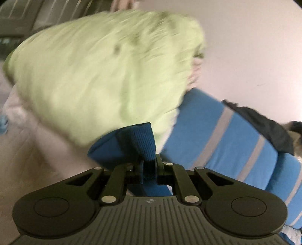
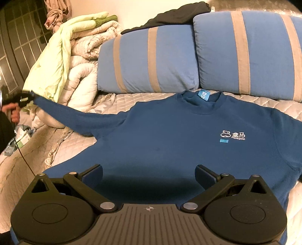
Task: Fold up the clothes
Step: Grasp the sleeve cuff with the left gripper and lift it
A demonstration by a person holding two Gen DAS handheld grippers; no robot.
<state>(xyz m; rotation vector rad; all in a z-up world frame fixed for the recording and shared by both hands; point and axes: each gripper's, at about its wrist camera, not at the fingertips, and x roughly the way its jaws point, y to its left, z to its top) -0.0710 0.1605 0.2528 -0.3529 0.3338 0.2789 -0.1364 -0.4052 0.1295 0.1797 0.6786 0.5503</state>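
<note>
A dark blue sweatshirt (image 2: 169, 135) with a white chest logo lies flat, front up, on the quilted bed. Its left sleeve (image 2: 79, 116) is stretched out and lifted toward the left. My left gripper (image 1: 148, 164) is shut on the ribbed cuff of that sleeve (image 1: 141, 143); it also shows far left in the right wrist view (image 2: 24, 98). My right gripper (image 2: 149, 175) is open and empty, hovering over the sweatshirt's lower hem area.
Two blue pillows with grey stripes (image 2: 151, 62) stand at the bed's head, with a black garment (image 2: 169, 15) on top. A rolled pale green and white duvet (image 2: 62, 62) lies at the left. The beige quilted bedspread (image 2: 34, 150) shows beside the sweatshirt.
</note>
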